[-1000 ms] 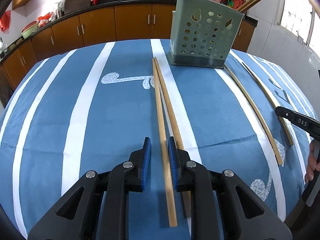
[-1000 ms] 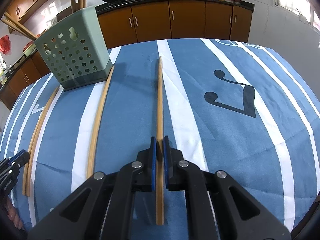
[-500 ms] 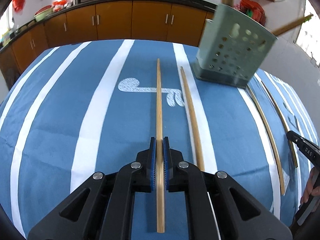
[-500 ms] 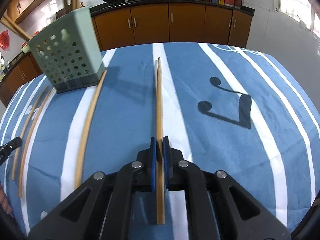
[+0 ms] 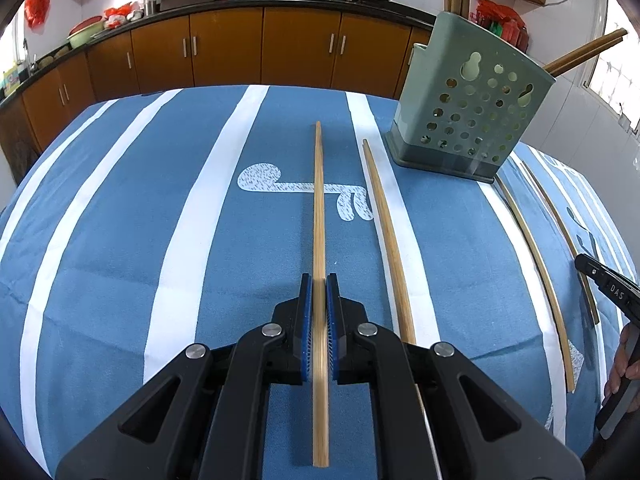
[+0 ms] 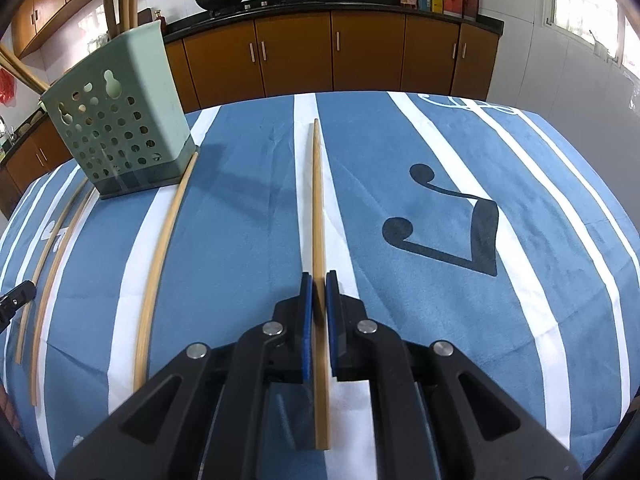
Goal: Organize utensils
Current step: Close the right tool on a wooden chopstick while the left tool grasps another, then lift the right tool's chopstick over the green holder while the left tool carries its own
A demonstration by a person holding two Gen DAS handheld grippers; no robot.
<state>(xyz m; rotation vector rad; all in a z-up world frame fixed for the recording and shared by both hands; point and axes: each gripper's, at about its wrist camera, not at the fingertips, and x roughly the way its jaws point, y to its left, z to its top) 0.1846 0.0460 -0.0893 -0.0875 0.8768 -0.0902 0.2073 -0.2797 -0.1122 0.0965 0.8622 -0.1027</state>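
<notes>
Left wrist view: the left tongs [image 5: 319, 292] are clamped on a bamboo chopstick [image 5: 318, 200], blue pads pressing both its sides near its thick end. The tongs point down and forward over the blue striped cloth of the bench [image 5: 120, 240]. A second chopstick [image 5: 384, 232] lies just beside on the cloth, and two more [image 5: 536, 264] lie past the green perforated holder [image 5: 468, 116], which already carries upright sticks. The step is best done by lifting the stick level, then tipping its narrow end into the holder's open top without knocking the holder.

Right wrist view: the right tongs [image 6: 319, 290] grip another chopstick [image 6: 317, 200] in the same way, pitched down at a like angle. The holder [image 6: 120, 128] stands well to the left, a loose chopstick [image 6: 160, 264] touching its base. The grip sits far back, so the long free end may droop.
</notes>
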